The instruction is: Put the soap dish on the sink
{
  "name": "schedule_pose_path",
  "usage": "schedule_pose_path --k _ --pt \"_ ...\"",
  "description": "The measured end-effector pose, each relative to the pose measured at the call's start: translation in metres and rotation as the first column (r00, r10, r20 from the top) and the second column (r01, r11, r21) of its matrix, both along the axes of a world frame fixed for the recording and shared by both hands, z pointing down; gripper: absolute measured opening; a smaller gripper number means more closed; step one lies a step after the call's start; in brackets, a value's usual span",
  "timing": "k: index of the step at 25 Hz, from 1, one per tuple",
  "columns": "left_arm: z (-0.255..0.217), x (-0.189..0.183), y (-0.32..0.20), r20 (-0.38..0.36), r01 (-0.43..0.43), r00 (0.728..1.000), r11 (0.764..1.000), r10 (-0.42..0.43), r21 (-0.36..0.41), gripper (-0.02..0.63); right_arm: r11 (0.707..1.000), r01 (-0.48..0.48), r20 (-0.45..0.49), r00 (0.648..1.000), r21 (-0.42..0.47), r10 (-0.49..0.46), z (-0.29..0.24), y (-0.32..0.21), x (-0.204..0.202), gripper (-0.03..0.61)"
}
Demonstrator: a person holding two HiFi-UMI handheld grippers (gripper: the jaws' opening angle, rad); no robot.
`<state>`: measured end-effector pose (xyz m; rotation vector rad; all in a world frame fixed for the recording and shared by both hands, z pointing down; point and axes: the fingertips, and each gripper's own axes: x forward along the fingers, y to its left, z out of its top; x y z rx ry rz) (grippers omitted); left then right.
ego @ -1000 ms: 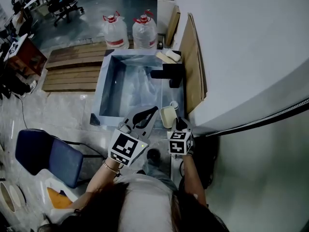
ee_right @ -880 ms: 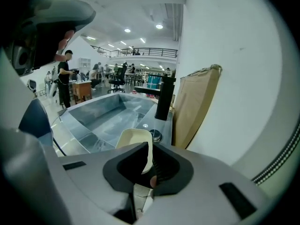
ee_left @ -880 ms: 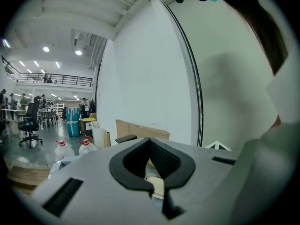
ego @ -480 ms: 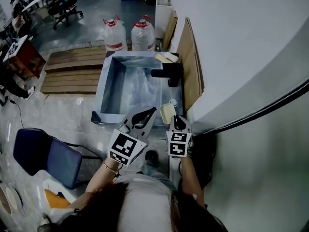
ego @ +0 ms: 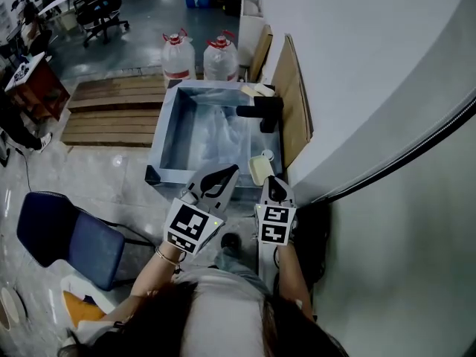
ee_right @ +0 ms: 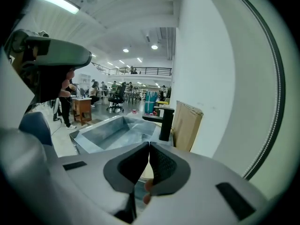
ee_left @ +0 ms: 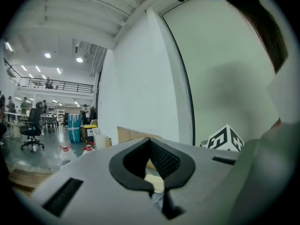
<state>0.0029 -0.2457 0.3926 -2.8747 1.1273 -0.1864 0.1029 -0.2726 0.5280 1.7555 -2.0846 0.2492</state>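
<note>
Soap dish (ego: 259,170), cream-coloured, sits on the near right corner of the steel sink (ego: 165,136), on the flat rim beside the basin, as I stand over it with a claw in each hand. My right gripper (ego: 269,181) is directly behind the dish, its tips at the dish's near edge. In the right gripper view the 2 black jaws meet at their tips with nothing pinched there, and a patch of the cream dish shows through the loop under them. Whether the tips touch the dish I cannot tell.

My left gripper (ego: 233,171) is just to the left of the dish, over the sink's near rim. Its 2 jaws are also closed tip to tip and carry nothing. In its own view the dish again shows as a pale patch through the loop of the jaws, with the right claw's marker cube (ee_left: 225,137) off to the side.

A black faucet (ego: 262,111) stands on the right rim farther back, well apart from the dish. A sheet of cardboard (ego: 294,103) leans between the sink and the white wall (ego: 372,73). 2 large water bottles (ego: 178,56) with red caps stand beyond the sink's far end, a wooden pallet (ego: 111,110) lies to its left, and a blue chair (ego: 63,236) stands near my left arm.
</note>
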Motion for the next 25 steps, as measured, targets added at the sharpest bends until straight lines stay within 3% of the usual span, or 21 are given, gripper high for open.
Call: schedule_pose_path --k 15,25 --pt "-0.018 -0.038 0.062 -0.015 0.005 1.0 0.999 -0.004 0.051 0.003 0.994 -0.003 0.029 1.0 0.113 0.0 -0.052 0.059 -0.035 0.026" --pt "-0.018 -0.062 0.101 -0.027 0.02 0.999 0.998 -0.018 0.063 0.003 0.982 0.033 -0.015 0.999 0.188 -0.031 -0.084 0.105 -0.061 0.026"
